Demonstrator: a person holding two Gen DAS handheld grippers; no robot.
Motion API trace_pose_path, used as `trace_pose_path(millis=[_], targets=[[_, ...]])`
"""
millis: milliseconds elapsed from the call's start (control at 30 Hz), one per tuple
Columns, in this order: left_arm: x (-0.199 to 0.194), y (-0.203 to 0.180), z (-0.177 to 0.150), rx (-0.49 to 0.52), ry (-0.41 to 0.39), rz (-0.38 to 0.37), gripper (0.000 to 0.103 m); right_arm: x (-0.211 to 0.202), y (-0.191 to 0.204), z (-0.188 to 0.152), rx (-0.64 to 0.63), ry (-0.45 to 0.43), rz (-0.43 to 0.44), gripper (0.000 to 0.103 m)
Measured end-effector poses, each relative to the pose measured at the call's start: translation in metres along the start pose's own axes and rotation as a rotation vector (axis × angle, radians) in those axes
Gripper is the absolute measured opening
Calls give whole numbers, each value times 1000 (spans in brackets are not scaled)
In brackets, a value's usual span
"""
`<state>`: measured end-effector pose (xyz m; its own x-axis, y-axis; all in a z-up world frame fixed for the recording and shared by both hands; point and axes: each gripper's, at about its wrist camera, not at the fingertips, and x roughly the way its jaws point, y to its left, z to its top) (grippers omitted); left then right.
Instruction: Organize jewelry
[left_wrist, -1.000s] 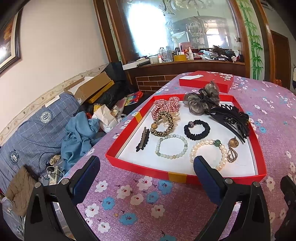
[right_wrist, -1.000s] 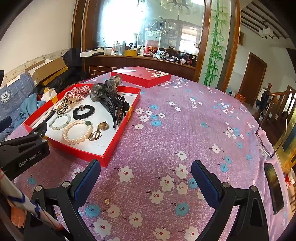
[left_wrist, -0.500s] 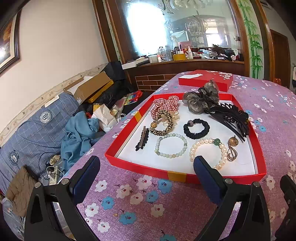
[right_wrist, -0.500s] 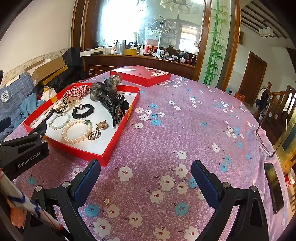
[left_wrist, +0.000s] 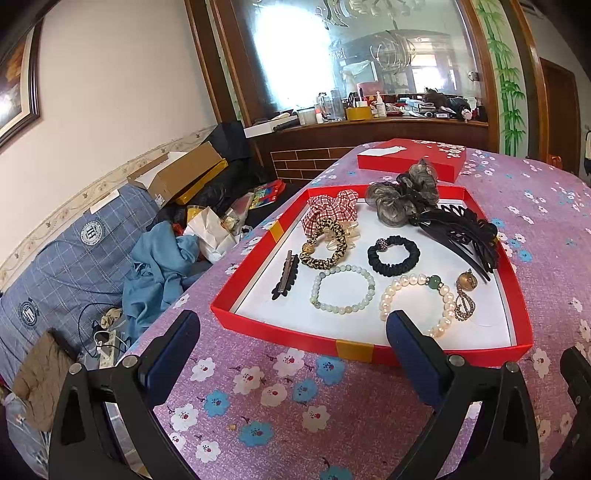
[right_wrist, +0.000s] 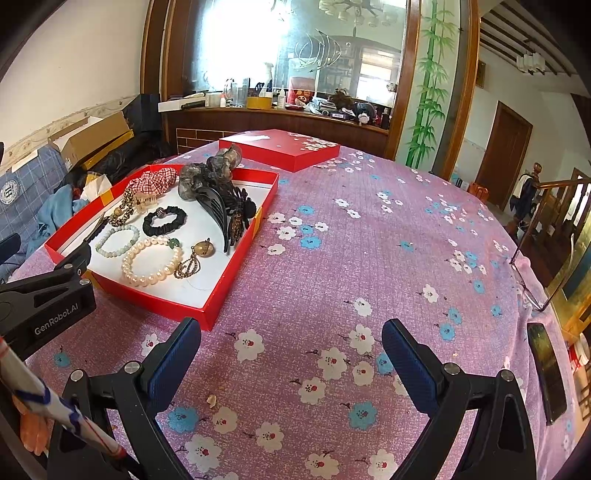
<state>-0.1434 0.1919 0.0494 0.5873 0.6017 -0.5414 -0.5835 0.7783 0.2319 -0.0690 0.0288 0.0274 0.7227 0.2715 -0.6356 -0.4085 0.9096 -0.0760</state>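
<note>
On the left of the flowered tablecloth (left_wrist: 288, 391), the open red box (left_wrist: 354, 347) is lying with all the jewelry inside it. Going from its left side: a black hair clip (left_wrist: 285, 276) is resting near the left wall, then a leopard-print scrunchie (left_wrist: 325, 247) is touching a red plaid scrunchie (left_wrist: 330, 208) behind it. Next a pale green bead bracelet (left_wrist: 342, 290) is lying flat, with a black scrunchie (left_wrist: 393, 254) behind it. Further right a pearl bracelet (left_wrist: 417, 308) with one green bead is lying just beside a gold pendant (left_wrist: 466, 291). A black claw clip (left_wrist: 465, 240) and a grey organza scrunchie (left_wrist: 404, 197) are filling the far right corner. The red lid (right_wrist: 279, 148) is sitting apart, behind the box.

The left gripper (left_wrist: 291, 334) is hovering before the near wall of the box, its fingers spread wide and holding nothing. The right gripper (right_wrist: 291, 341) is hanging over bare cloth to the right of the box, also spread wide and empty.

I am judging that the collecting is done, because no piece is lying outside the box. What is probably left is putting the lid on, or arranging the crowded pieces at the back.
</note>
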Motion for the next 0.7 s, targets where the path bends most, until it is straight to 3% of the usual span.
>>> trace_pose_path(millis=[700], targets=[[0,1,-1,4,-2,-3,101,0,-1,0,0,2,-1,100]])
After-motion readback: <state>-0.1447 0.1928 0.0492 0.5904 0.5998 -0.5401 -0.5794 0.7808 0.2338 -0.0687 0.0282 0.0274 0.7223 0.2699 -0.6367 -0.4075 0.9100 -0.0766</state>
